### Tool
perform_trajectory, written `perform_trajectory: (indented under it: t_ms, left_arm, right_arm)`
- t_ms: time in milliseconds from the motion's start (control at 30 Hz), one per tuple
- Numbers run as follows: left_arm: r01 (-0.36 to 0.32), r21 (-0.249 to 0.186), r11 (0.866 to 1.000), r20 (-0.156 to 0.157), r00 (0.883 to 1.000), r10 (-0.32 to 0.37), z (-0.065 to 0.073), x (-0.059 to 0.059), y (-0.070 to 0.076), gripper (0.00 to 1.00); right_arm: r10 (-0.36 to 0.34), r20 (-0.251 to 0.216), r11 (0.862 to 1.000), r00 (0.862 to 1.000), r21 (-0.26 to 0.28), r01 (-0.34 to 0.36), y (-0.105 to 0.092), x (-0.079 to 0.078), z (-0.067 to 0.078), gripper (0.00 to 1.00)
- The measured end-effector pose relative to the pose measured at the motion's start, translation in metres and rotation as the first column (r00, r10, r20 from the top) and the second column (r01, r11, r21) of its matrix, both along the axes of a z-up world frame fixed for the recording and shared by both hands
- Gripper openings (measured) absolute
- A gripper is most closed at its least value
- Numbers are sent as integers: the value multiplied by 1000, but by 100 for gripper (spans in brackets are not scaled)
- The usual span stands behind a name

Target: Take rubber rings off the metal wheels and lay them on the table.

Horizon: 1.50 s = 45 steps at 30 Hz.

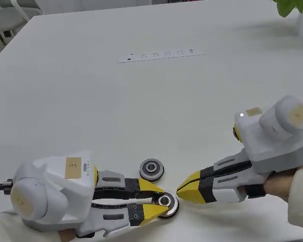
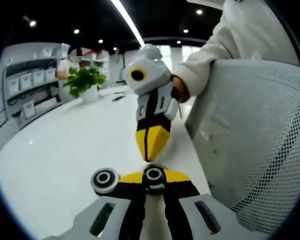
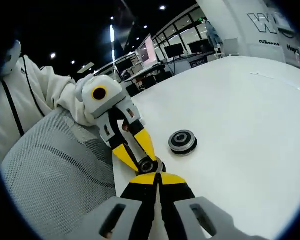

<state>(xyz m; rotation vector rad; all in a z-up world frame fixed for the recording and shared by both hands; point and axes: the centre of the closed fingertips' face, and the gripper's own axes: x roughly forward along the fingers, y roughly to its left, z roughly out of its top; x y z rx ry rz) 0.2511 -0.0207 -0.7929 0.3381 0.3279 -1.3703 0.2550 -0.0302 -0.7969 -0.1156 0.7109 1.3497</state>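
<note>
White bench (image 1: 141, 101): left gripper (image 2: 153, 176) jaws clamp a black-ringed metal wheel (image 1: 167, 200); right gripper (image 1: 181, 191), jaws closed, points tip-first at its rim just ahead

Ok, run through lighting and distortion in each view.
Head view: soft even light, faint shadows on the table, sharp throughout. Left gripper view: fisheye bulges the mesh chair, ceiling strip light glares. Right gripper view: table washed out, ceiling dark.

Two metal wheels, dark rings on. Wheel A (image 1: 151, 170) lies flat; wheel B (image 1: 165, 200) at its 5 o'clock, between left gripper (image 1: 163, 198) jaws.
</note>
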Motion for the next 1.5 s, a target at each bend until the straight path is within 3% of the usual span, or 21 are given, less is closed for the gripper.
perform_trajectory:
  t_ms: [67,167,267,333,433,533,800,833,867,933,1067,1500]
  left_arm:
    - [0,-1,1000,0,1000,0,0,0,0,14]
    - [-1,-2,1000,0,1000,1,0,0,0,14]
    - [-2,-3,1000,0,1000,2,0,0,0,14]
    - [-2,-3,1000,-1,1000,2,0,0,0,14]
    - [-2,-3,1000,-1,1000,2,0,0,0,14]
    - [-2,-4,1000,-2,1000,2,0,0,0,14]
    - [-3,-7,1000,-4,1000,3,0,0,0,14]
    - [-3,-7,1000,-4,1000,3,0,0,0,14]
    - [-3,-7,1000,-4,1000,3,0,0,0,14]
    - [-4,-9,1000,-4,1000,4,1,0,0,14]
    - [-5,-8,1000,-3,1000,5,1,0,0,14]
    - [-6,-6,1000,0,1000,6,1,0,1,13]
  right_arm:
    - [38,39,998,999,-45,-36,-2,-1,-7,3]
    - [72,67,996,995,-61,-68,-1,-6,-7,8]
    - [97,86,993,992,-68,-91,3,-9,-8,18]
    - [110,126,992,986,-77,-101,3,-7,-8,19]
    - [118,132,992,984,-67,-110,8,-7,-8,24]
    - [144,162,988,976,-85,-131,9,-8,-11,22]
    - [151,153,987,977,-83,-139,8,-8,-11,17]
    - [157,154,985,975,-95,-144,6,-9,-12,14]
    - [173,186,981,967,-119,-152,3,-6,-14,8]
    - [150,154,985,977,-104,-135,4,-6,-14,4]
    - [155,162,984,975,-114,-137,4,-5,-14,3]
    - [76,101,992,992,-106,-65,1,0,-12,0]
